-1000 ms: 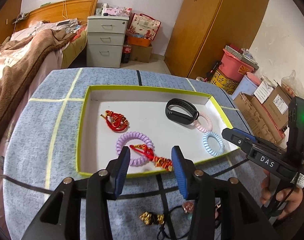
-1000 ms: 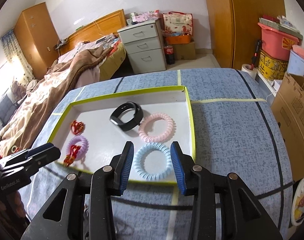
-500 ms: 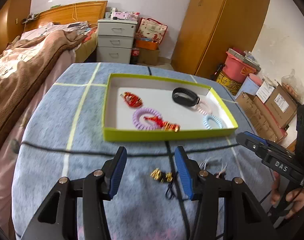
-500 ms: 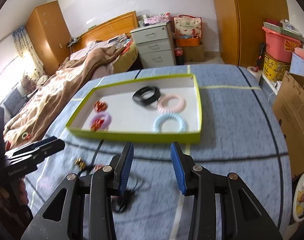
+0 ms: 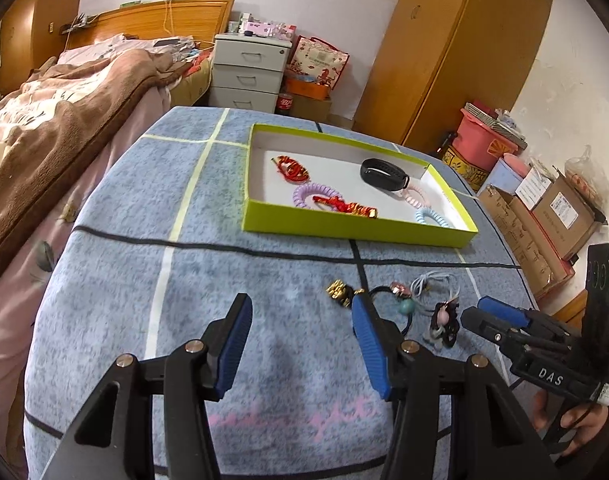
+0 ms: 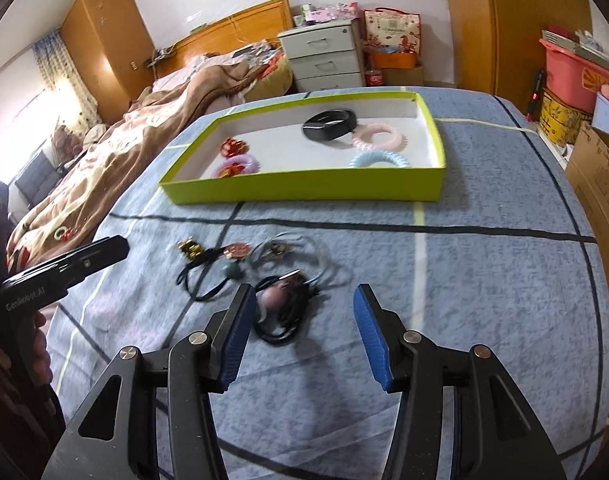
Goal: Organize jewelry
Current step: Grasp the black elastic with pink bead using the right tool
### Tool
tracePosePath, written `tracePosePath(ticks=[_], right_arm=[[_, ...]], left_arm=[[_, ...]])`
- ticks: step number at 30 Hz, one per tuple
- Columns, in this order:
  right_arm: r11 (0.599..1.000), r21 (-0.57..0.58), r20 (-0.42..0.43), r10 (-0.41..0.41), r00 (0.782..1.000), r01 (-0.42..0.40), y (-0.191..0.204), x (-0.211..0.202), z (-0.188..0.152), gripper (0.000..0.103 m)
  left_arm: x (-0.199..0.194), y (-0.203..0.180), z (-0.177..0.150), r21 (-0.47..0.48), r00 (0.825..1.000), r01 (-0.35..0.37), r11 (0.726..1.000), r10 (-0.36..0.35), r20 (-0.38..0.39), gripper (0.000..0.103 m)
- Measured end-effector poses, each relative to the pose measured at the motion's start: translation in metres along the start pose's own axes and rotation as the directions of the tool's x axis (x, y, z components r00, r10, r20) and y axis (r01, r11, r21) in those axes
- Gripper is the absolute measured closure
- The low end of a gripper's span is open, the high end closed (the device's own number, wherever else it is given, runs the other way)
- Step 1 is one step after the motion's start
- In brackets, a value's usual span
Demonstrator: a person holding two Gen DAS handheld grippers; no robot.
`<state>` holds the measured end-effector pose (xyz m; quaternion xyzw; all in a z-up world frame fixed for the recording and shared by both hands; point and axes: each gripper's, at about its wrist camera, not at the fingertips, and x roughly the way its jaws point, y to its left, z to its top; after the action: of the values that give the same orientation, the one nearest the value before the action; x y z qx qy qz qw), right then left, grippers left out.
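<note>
A lime-green tray [image 5: 356, 232] on the blue cloth holds a black band [image 5: 384, 174], red knots [image 5: 292, 168] and purple [image 5: 308, 194], pink and blue [image 5: 432, 216] coil ties. Nearer lie loose pieces: a gold charm [image 5: 338, 292] on a black cord, a clear loop, and a pink bead on a black cord [image 6: 280, 300]. My left gripper [image 5: 300, 308] hovers over bare cloth left of them, its jaws opening and empty. My right gripper [image 6: 300, 300] has its jaws opening, with the pink-bead cord [image 5: 444, 316] just ahead of its left finger [image 6: 236, 320], untouched.
A bed with a brown blanket [image 5: 64, 128] runs along the table's left side. White drawers [image 5: 248, 72] and a wooden wardrobe [image 5: 456, 52] stand behind. Cardboard boxes [image 5: 556, 208] and a pink bin crowd the floor at right. A hand grips each gripper handle.
Both grippers have drawn back from over the tray to the near part of the cloth, above the loose jewelry. Both pairs of jaws stand wider than before.
</note>
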<state>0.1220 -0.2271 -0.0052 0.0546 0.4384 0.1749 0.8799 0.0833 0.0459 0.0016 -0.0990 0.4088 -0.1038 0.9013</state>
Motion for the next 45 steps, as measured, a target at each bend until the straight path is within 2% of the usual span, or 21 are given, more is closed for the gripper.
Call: tracePosePath(ticks=[11, 18, 19, 21, 22, 28, 34, 45], right_arm=[[1.000, 0.006, -0.049, -0.027, 0.998, 0.027, 0.020, 0.022, -0.004, 0.051], [0.997, -0.020, -0.033, -0.075, 0.997, 0.075, 0.028, 0.029, -0.003, 0.051], [0.996, -0.023, -0.030, -0.081, 0.996, 0.081, 0.029, 0.028, -0.004, 0.052], [0.994, -0.033, -0.025, -0.109, 0.994, 0.108, 0.030, 0.027, -0.005, 0.064], [0.992, -0.034, -0.022, -0.121, 0.992, 0.120, 0.030, 0.026, -0.006, 0.065], [0.996, -0.003, -0.020, -0.091, 0.996, 0.091, 0.021, 0.020, -0.009, 0.080], [0.998, 0.012, -0.014, -0.061, 0.998, 0.061, 0.015, 0.011, -0.015, 0.081], [0.998, 0.061, 0.060, -0.015, 0.998, 0.011, -0.001, -0.019, -0.022, 0.081]], left_arm=[[-0.004, 0.009, -0.013, -0.022, 1.000, 0.000, 1.000, 0.000, -0.009, 0.049], [-0.004, 0.010, -0.016, -0.027, 1.000, 0.012, 1.000, -0.012, -0.015, 0.049], [-0.003, 0.010, -0.016, -0.028, 1.000, 0.011, 1.000, -0.012, -0.017, 0.049], [-0.003, 0.011, -0.016, -0.030, 1.000, 0.011, 0.999, -0.012, -0.015, 0.049], [-0.003, 0.011, -0.016, -0.029, 1.000, 0.013, 0.999, -0.013, -0.017, 0.049], [-0.002, 0.011, -0.017, -0.032, 1.000, 0.010, 0.999, -0.011, -0.026, 0.049], [-0.001, 0.009, -0.018, -0.031, 1.000, 0.006, 0.999, -0.007, -0.030, 0.049], [0.006, 0.006, -0.018, -0.030, 0.999, 0.014, 0.999, -0.016, -0.045, 0.049]])
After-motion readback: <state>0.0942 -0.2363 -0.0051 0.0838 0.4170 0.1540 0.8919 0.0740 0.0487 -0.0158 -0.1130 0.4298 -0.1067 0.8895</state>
